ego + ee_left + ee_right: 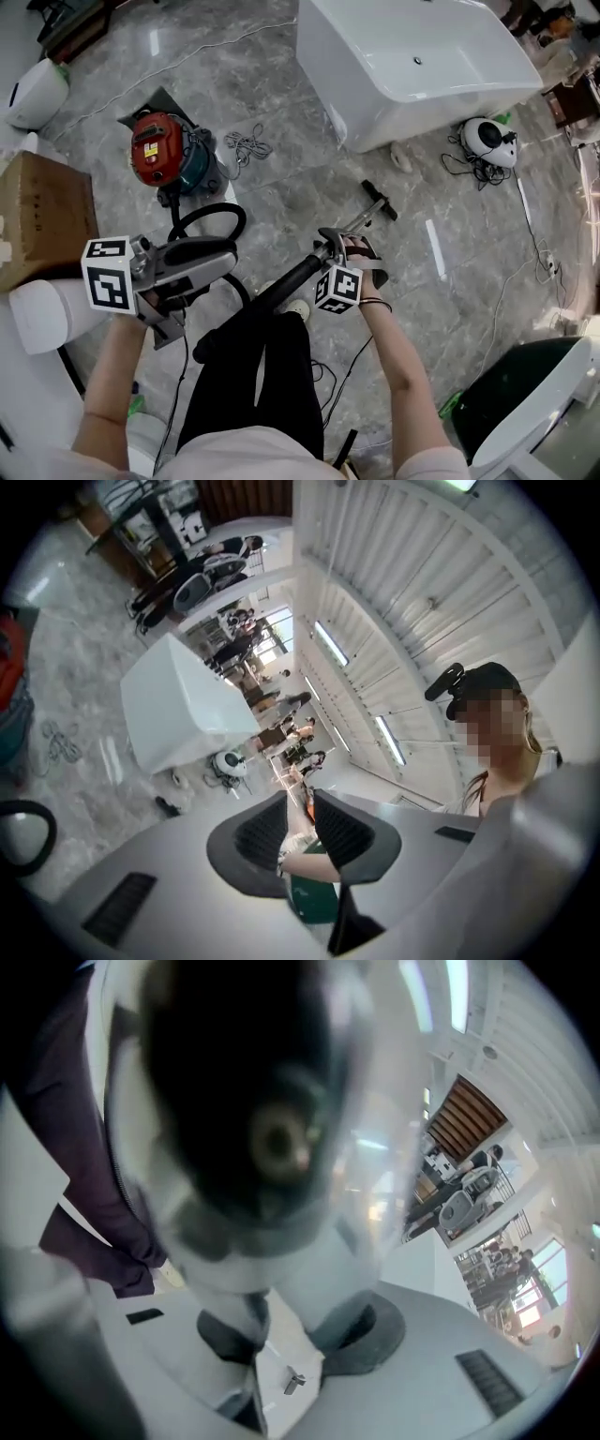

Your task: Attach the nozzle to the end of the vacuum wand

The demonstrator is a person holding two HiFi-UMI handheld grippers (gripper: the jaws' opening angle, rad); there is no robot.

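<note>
In the head view my right gripper (343, 247) is shut on the vacuum wand (354, 225), where its black handle (281, 286) meets the silver tube. A short black nozzle-like piece (379, 200) lies across the tube's far end; whether it sits on the tube or on the floor I cannot tell. In the right gripper view my right gripper (281, 1335) clamps the wand (272, 1147), which looms blurred and close. My left gripper (230, 251) hovers left of the handle, apart from it. In its own view my left gripper (300, 822) shows a narrow gap with nothing in it.
A red and teal vacuum cleaner (161, 150) stands on the marble floor, its black hose (208, 217) looping toward the handle. A white bathtub (412, 66) stands ahead, a cardboard box (42, 220) at the left. A white round device (487, 139) with cables lies at the right.
</note>
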